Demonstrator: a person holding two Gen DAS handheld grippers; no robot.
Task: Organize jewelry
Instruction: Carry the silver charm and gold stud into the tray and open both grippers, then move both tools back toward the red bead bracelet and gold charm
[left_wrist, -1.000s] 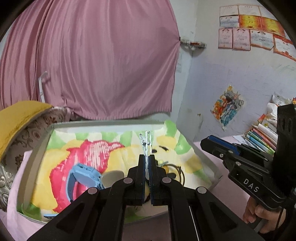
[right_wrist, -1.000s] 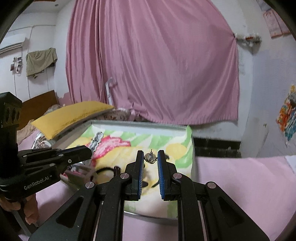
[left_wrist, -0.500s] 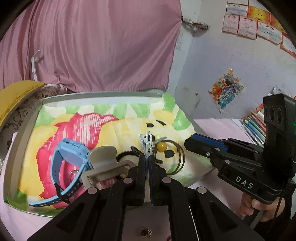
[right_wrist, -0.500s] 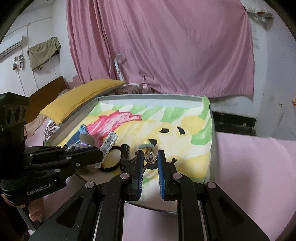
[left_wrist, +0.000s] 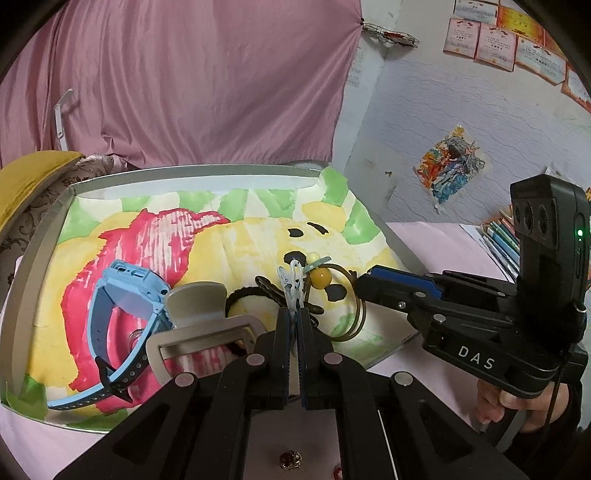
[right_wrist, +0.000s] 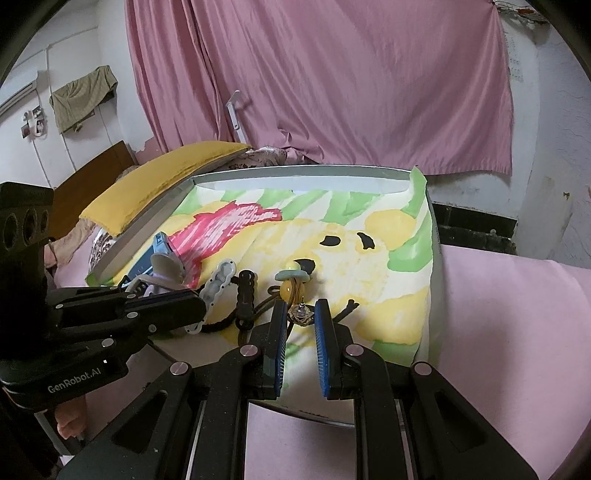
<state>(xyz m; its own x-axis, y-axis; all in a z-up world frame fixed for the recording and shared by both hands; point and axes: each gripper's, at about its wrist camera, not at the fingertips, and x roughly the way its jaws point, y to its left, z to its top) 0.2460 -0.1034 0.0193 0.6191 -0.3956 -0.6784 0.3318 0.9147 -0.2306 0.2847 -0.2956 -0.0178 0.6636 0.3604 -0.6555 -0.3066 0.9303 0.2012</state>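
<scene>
left gripper (left_wrist: 294, 314): jaws pressed together on a white plastic chain-link hair clip (left_wrist: 292, 284), which sticks up & fwd out of the tips, over the near part of the shallow metal tray w/ a painted yellow-pink-green paper liner (left_wrist: 192, 177).

right gripper (right_wrist: 301, 314): jaws closed partway on a small faceted metal-and-crystal earring (right_wrist: 300, 314), held right at the tips, touching both blue pads; it hangs just over the tray liner near the front edge.

in the tray: light-blue kids smartwatch w/ silicone strap (left_wrist: 127, 295) on the left, lying on its side. beside it a beige plastic claw hair clip (left_wrist: 199, 321). black hair tie w/ a bow (left_wrist: 255, 291) next to that, behind the white clip. a yellow bead on a thin brown elastic ring (left_wrist: 321, 277) w/ a pale green-blue piece on top, just right of the white clip.

on the pink tablecloth (left_wrist: 436, 243) below the left gripper, outside the tray: a small dark red & gold stud (left_wrist: 290, 459); another red bit beside it, too cut off to tell.

bg: pink curtain (right_wrist: 332, 81), yellow pillow (right_wrist: 162, 177), stack of books (left_wrist: 502, 236) at far right.
</scene>
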